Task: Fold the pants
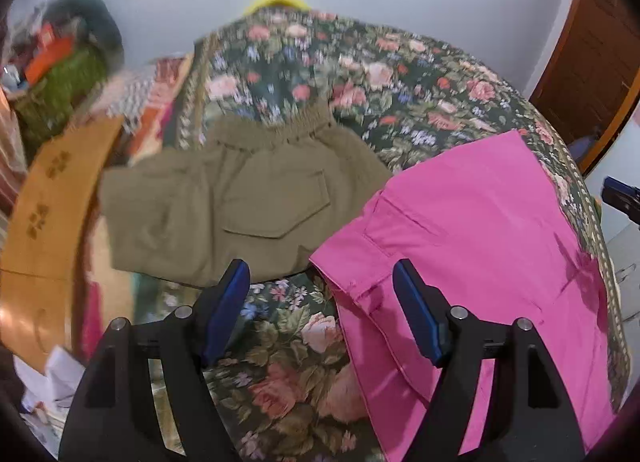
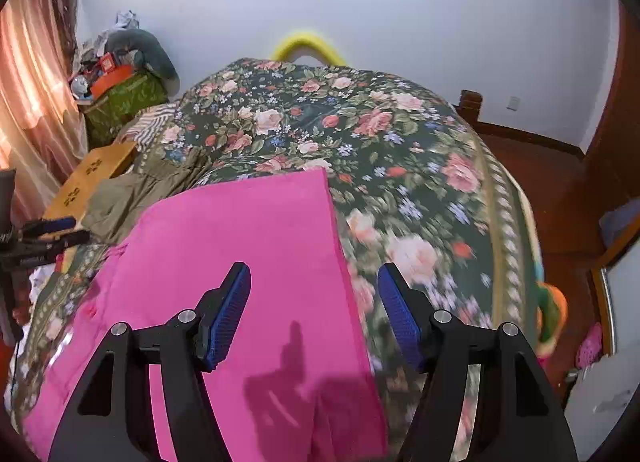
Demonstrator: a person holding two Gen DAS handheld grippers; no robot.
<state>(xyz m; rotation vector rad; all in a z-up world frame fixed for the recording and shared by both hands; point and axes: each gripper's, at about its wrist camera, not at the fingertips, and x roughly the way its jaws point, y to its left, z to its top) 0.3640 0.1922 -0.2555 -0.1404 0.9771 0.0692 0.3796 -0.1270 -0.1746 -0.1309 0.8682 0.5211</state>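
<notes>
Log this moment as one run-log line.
left gripper: open, empty | right gripper: open, empty | pink pants: flat on floral bedspread | olive pants: folded beside

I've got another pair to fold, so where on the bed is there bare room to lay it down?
The floral bedspread is bare beyond and to the right of the pink pants, out to its border. The left side is crowded: olive pants lie beside the pink ones, only a narrow strip between.
</notes>
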